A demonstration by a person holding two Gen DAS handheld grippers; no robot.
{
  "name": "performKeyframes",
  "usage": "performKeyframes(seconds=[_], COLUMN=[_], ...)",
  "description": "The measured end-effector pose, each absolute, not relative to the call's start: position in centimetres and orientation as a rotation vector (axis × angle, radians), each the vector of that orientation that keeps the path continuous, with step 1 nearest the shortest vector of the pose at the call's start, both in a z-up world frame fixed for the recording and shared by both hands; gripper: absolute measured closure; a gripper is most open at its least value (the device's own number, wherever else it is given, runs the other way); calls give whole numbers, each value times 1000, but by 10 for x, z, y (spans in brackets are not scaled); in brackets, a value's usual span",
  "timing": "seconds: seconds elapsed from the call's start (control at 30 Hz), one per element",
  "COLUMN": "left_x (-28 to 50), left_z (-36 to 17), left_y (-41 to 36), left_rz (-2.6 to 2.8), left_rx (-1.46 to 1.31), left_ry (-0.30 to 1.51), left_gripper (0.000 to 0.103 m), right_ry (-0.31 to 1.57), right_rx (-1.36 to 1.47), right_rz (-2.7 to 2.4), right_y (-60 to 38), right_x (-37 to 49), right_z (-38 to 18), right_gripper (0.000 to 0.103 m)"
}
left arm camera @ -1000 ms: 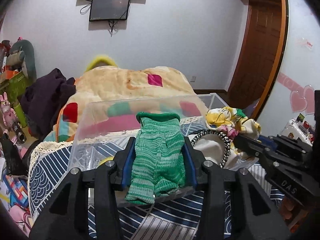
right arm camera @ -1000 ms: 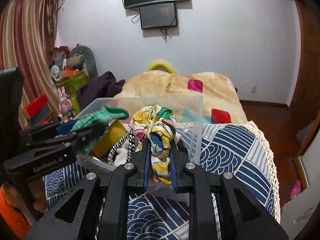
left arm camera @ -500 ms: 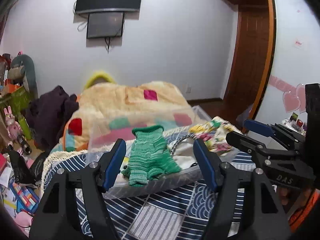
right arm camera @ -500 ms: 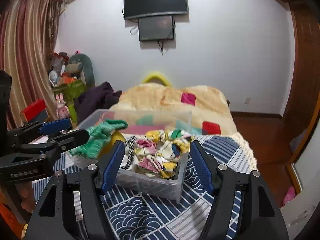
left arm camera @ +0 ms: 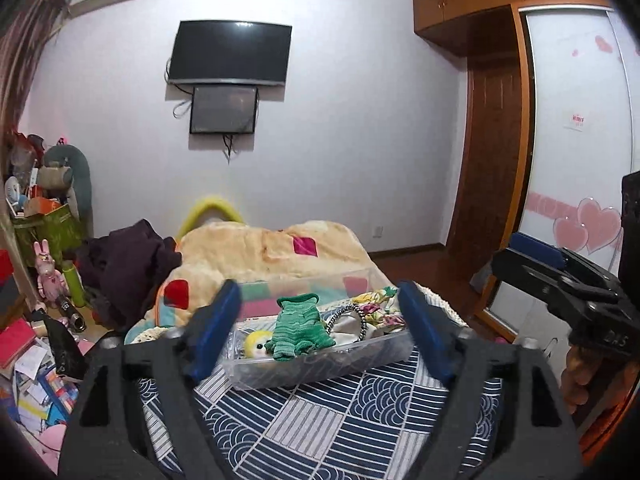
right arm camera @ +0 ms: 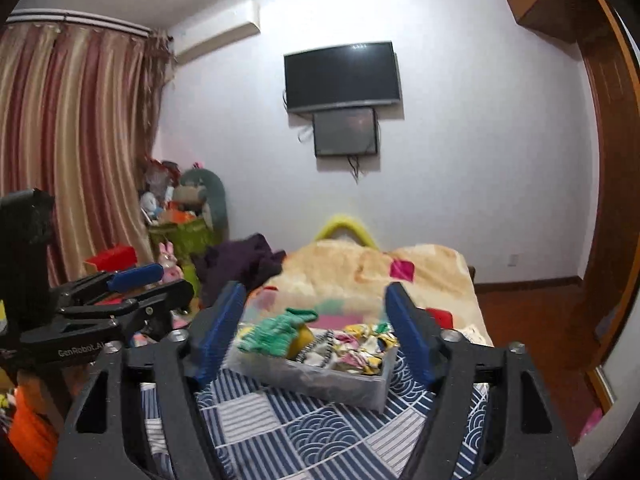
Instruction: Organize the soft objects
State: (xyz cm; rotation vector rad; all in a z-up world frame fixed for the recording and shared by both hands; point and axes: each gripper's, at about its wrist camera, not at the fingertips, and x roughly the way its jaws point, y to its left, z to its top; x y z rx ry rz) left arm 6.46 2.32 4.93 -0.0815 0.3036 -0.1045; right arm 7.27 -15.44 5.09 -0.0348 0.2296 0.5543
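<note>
A clear plastic bin (left arm camera: pixel 320 372) (right arm camera: pixel 344 388) stands on the blue patterned bedspread. A green knitted garment (left arm camera: pixel 298 332) (right arm camera: pixel 276 332) drapes over its near left edge. A floral cloth (left arm camera: pixel 378 308) (right arm camera: pixel 364 346), a black-and-white braided band (left arm camera: pixel 352 318) and a yellow plush toy (left arm camera: pixel 256 342) lie inside. My left gripper (left arm camera: pixel 320 332) is open and empty, held back from and above the bin. My right gripper (right arm camera: pixel 316 332) is open and empty too, also well back from the bin.
A beige blanket (left arm camera: pixel 272 252) with coloured squares and a dark purple garment (left arm camera: pixel 128 264) lie on the bed behind the bin. Toys and clutter (left arm camera: pixel 44 280) crowd the floor at the left. A wooden door (left arm camera: pixel 496 168) and wardrobe stand at the right.
Both grippers opened and let go: the left released the green garment, the right the floral cloth, both now resting in the bin. Both grippers pulled back and up from the bin.
</note>
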Motion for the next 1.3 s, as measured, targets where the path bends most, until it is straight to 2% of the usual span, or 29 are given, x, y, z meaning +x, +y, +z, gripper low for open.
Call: performKeyframes(seconds=[0.17, 0.3, 0.37, 1.3], left_x=[40, 30, 25, 16], left_z=[52, 50, 48, 33], left_y=[21, 19, 18, 15], left_rz=[-94, -94, -91, -65], left_rx=[-87, -89, -90, -88], left_ry=[275, 275, 275, 275], left_gripper=[7, 0, 0, 0], right_ry=[214, 212, 213, 252], right_rx=[-29, -22, -10, -24], right_rz=[564, 553, 549, 526], right_y=[-153, -153, -154, -157], right_x=[60, 57, 55, 49], right_z=[50, 45, 43, 24], right_gripper=[20, 7, 2, 1])
